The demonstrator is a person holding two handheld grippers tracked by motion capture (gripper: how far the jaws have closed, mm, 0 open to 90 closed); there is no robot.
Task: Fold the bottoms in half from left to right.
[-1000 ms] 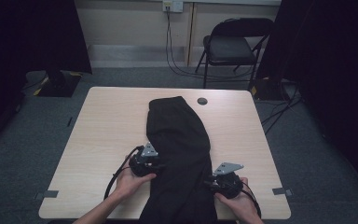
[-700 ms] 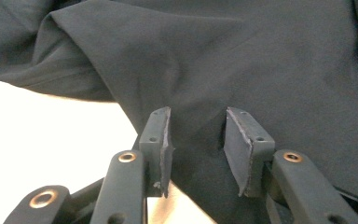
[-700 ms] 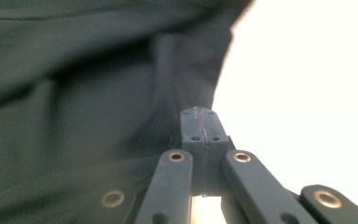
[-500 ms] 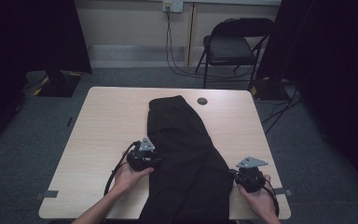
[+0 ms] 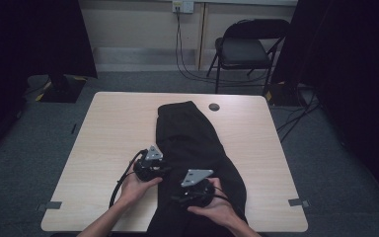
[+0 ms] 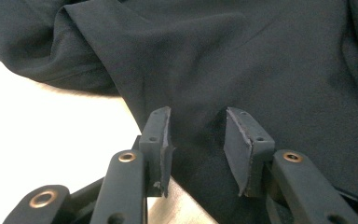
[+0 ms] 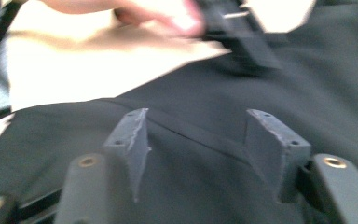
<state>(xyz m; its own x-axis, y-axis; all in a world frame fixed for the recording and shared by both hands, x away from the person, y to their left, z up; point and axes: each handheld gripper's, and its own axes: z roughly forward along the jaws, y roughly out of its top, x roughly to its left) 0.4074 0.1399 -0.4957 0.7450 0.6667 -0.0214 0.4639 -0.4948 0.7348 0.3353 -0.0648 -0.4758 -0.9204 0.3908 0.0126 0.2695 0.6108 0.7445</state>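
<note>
Black garment [image 5: 192,148] on wooden table [image 5: 113,128], right gripper [image 7: 200,154] fingers just opening

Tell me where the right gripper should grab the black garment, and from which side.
Probably the garment's near right edge, coming in from the table's right side. The cloth lies flat there with bare wood beside it, so one jaw of the right gripper could slide under the hem.

Looking down and forward from above onto the whole table [image 5: 108,138], while riding low and close on each gripper, all three sharing the black garment [image 5: 192,143] [image 6: 242,60] [image 7: 200,186].
</note>
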